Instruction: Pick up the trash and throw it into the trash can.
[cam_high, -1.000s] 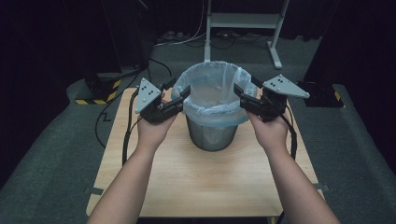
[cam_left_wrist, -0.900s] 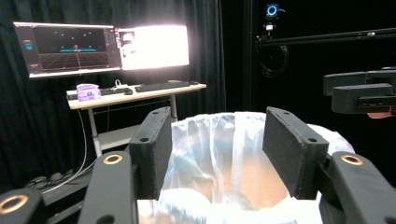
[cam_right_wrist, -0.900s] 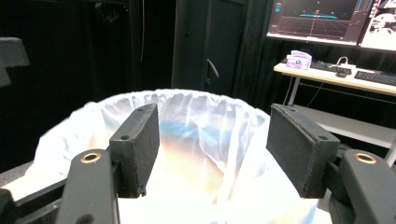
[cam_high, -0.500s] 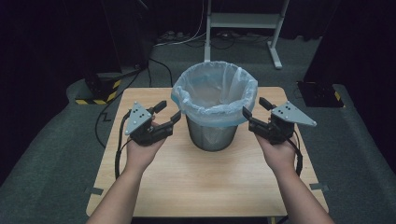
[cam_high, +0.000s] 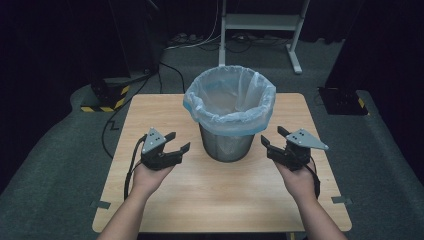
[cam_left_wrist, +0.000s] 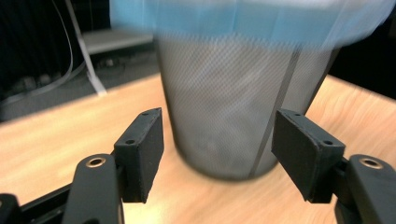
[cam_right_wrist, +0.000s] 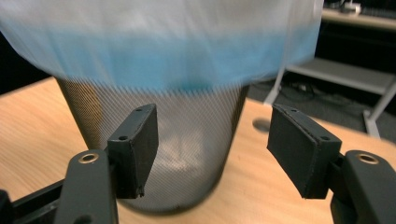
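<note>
1. Bare forearms come in from the near edge of the high view, each hand holding a black tool over the pale wood worktop (cam_high: 150, 107).
2. Left tool (cam_high: 178, 142): jaws angled toward the bin, standing well apart, nothing between them. They have just been opening further. Grey plate on top, cable trailing back along the wrist.
3. Right tool (cam_high: 273, 137): jaws also apart, nothing gripped, pointing in at the bin from the other side. Grey plate on top.
4. Both tools sit low, near the worktop, level with the bin's lower half. Neither touches the bin or the bag; each is a short way off to its side.
5. Bin (cam_high: 226, 145): grey metal mesh, round, upright, between the two tools and about mid-worktop. In the left tool view its mesh wall (cam_left_wrist: 224, 116) shows beyond the open jaws, blurred; same in the right tool view (cam_right_wrist: 187, 135).
6. Bag (cam_high: 230, 107): pale blue, thin plastic, lining the bin, its top folded out and down over the rim all round. Mouth open.
7. Beyond the worktop: grey carpet floor (cam_high: 395, 145), black cables (cam_high: 165, 75), a yellow-and-black striped block (cam_high: 107, 97) at left, a white metal frame (cam_high: 295, 45) at the far side. Dark surroundings.
</note>
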